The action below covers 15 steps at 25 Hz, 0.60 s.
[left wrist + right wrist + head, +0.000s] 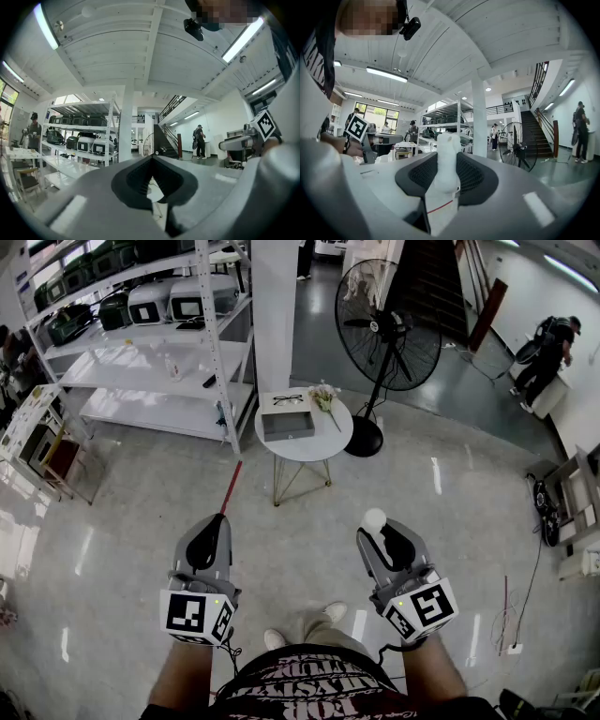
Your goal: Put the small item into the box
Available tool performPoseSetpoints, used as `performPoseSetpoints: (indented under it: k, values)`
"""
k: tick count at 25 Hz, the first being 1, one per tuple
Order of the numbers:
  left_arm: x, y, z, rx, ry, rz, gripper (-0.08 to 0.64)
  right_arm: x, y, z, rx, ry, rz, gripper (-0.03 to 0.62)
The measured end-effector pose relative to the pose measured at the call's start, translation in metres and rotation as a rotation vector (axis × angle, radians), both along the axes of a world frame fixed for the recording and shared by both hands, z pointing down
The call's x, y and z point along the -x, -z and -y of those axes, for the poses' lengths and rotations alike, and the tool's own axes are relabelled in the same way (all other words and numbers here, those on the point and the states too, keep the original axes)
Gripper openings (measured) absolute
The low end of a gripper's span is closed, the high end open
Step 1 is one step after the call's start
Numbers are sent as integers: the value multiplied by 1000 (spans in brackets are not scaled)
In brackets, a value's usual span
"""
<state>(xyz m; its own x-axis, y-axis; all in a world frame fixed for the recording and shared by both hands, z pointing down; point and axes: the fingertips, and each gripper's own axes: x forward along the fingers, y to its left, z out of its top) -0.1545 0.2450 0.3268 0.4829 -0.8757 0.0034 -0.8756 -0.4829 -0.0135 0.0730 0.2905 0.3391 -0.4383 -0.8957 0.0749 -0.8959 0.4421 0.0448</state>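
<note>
One grip: our right gripper (380,532) clamps the small white lumpy item (446,159) to carry it.
Left gripper (219,521): clenched empty, spare.
Grey open box (288,425): on the round white table (333,439), well apart from us.

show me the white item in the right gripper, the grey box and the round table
white item (446,161): right gripper view, its middle, between the jaws
grey box (287,425): head view, its open inside
round table (309,451): head view, bare top near the front edge
</note>
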Motion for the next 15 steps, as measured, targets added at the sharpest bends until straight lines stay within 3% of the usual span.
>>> performPoseSetpoints:
  k: [5, 15]
  values:
    - [13, 3, -20, -7, -19, -31, 0, 22, 1, -20, 9, 22, -25, 155]
    - [37, 2, -43, -25, -19, -32, 0, 34, 13, -41, 0, 18, 17, 155]
